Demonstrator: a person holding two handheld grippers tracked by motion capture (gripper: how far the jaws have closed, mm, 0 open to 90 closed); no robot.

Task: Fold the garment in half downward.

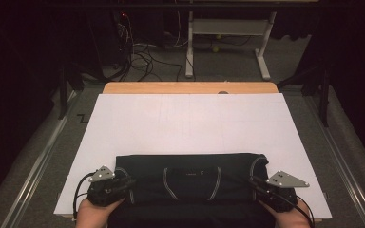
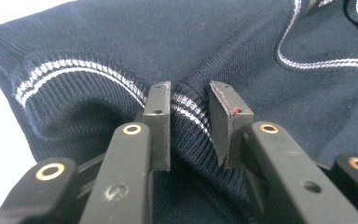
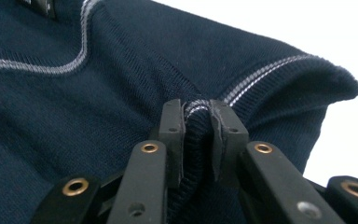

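Two grippers, left (image 1: 128,183) and right (image 1: 255,183), each pinch one dark sweater (image 1: 190,166) (folded) at a striped cuff; left jaws looser.

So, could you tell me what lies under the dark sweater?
The sweater lies on a white sheet over a wooden table. Whatever is directly beneath its folded layers stays covered.

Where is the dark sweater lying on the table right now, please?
In the high view, the dark sweater lies folded at the near edge of the white sheet, between the left gripper and the right gripper.
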